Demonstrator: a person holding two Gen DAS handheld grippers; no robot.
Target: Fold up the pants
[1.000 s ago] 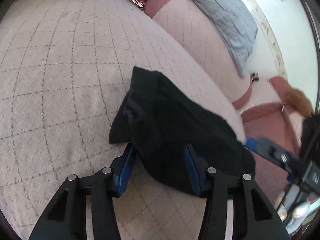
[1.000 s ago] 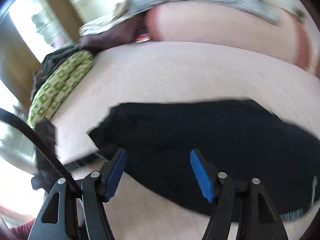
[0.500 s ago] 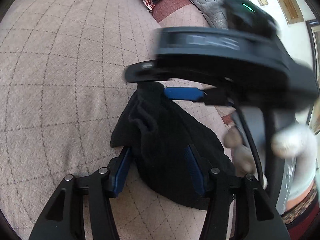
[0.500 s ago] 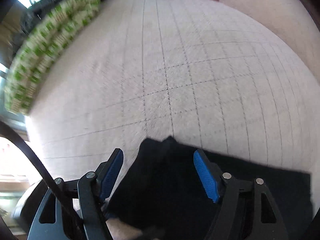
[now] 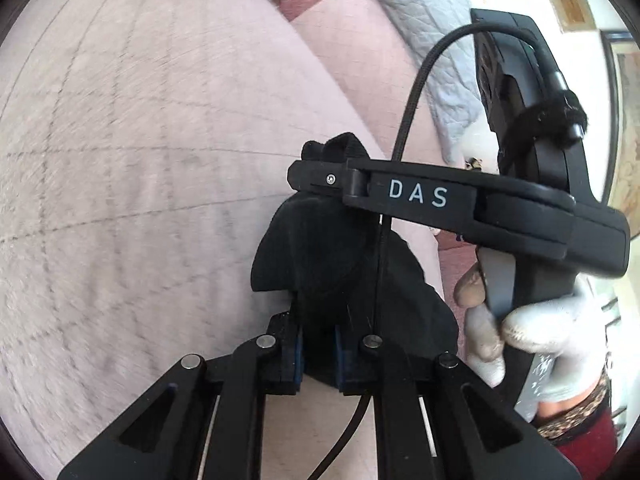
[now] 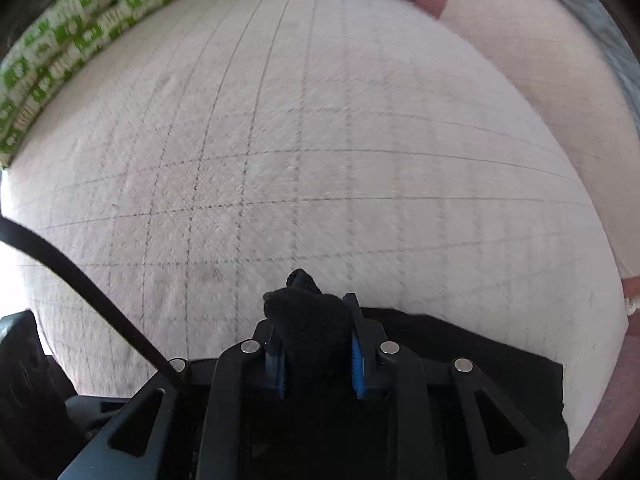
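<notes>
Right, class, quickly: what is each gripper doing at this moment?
Left gripper: shut on the black pants.
Right gripper: jaws closing, pads already pinching the pants.

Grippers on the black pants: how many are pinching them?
2. The left gripper is clamped on the black pants at their near edge. The right gripper, its jaws closing, pinches a bunched corner farther along, reaching in from the right.

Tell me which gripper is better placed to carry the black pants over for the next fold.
Probably right. The right gripper is closing on a bunched end of the pants; the left gripper pinches the near edge, suited to anchoring.
</notes>
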